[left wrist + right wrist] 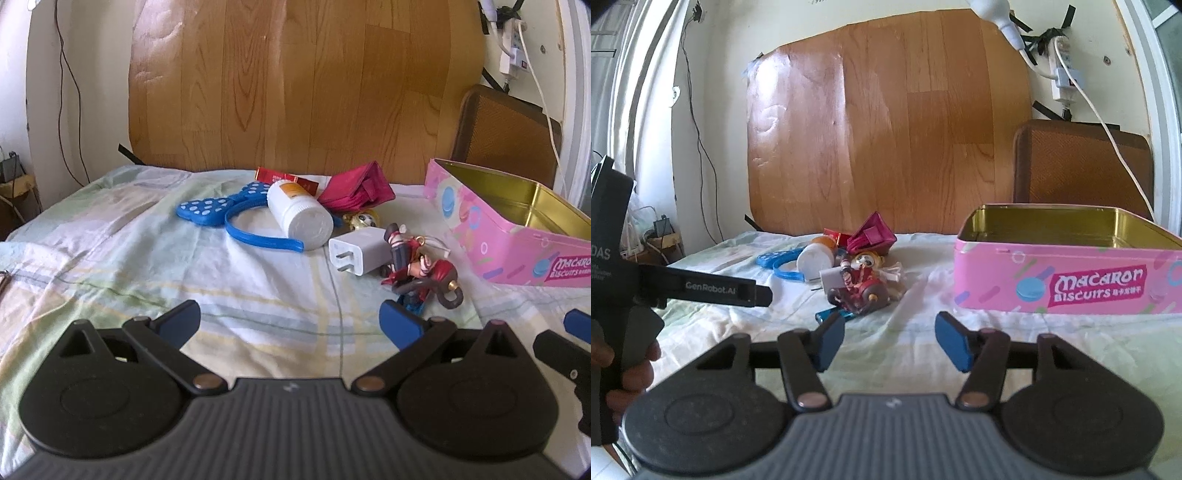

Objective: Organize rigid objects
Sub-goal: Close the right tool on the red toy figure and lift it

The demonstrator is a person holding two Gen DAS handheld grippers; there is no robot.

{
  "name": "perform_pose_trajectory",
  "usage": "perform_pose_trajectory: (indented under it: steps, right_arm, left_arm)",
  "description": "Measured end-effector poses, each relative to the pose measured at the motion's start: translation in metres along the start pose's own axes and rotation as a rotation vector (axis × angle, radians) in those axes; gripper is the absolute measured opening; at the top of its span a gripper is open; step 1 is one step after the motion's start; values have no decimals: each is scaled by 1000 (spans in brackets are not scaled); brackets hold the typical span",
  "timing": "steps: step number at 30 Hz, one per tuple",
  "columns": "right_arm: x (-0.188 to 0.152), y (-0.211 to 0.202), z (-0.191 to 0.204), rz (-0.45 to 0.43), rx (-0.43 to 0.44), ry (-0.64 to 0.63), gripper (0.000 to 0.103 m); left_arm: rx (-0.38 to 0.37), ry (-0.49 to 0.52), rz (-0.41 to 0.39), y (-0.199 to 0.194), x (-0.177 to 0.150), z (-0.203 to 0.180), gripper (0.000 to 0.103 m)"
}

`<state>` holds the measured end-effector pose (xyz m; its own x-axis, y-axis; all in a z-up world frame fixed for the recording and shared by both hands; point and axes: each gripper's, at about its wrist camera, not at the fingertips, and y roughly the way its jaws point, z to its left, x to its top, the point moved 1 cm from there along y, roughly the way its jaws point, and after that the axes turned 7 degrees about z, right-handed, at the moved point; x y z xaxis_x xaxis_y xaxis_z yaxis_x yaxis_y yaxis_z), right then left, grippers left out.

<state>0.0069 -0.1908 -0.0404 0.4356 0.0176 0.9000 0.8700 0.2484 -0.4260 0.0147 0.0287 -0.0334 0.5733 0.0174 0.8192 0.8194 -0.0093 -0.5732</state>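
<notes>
Right claw (890, 341) (half-spread, empty) sits before the figurine (858, 284), tin (1067, 275) rightward.

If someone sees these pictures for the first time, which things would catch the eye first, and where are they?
The open pink biscuit tin with its gold inside stands at the right on the pale bedsheet. Left of it lies a small heap: a blue dotted bow headband, a white bottle on its side, a white charger and a red toy figure. Both grippers, left and right, hang open and empty in front.
</notes>
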Motion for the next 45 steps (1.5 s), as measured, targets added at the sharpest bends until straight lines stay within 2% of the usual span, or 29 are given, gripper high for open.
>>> perform_pose_trajectory:
  steps: [7,8,17,20,21,23,25,26,29,34,37,40,43,45]
  right_arm:
    - [12,13,-4,32,47,11,52]
    - [16,17,-6,44,63,20,51]
    - [43,71,-21,203,196,119,50]
    - [46,89,-19,255,223,115,50]
    - [46,95,-18,266,232,116,48]
    - [45,108,-18,304,270,141,24]
    - [43,116,-21,336,306,187,15]
    - [41,116,-22,345,322,203,3]
    - [35,104,-27,331,329,215,3]
    - [29,60,-28,244,272,81,3]
    - [18,36,-41,241,216,70,3]
    - [8,27,-60,264,168,115,4]
    - [14,26,-63,255,179,132,8]
    - [22,30,-54,239,201,93,19]
  left_arm:
    - [-34,-8,40,5,3,7,103]
    - [-42,-15,46,5,5,9,100]
    - [-124,-38,52,6,15,17,98]
    - [-159,-42,58,9,16,16,98]
    - [-172,-45,61,10,17,16,98]
    - [-196,-47,66,11,18,15,98]
    - [-208,-45,68,11,18,14,98]
    - [-212,-40,65,10,18,13,98]
    - [-226,-28,54,8,18,10,98]
    - [-270,-22,72,10,18,4,98]
    - [-309,-7,78,8,17,-4,98]
    - [-350,8,87,9,19,-12,98]
    - [-370,24,97,15,29,-19,98]
    - [-386,20,105,19,35,-19,98]
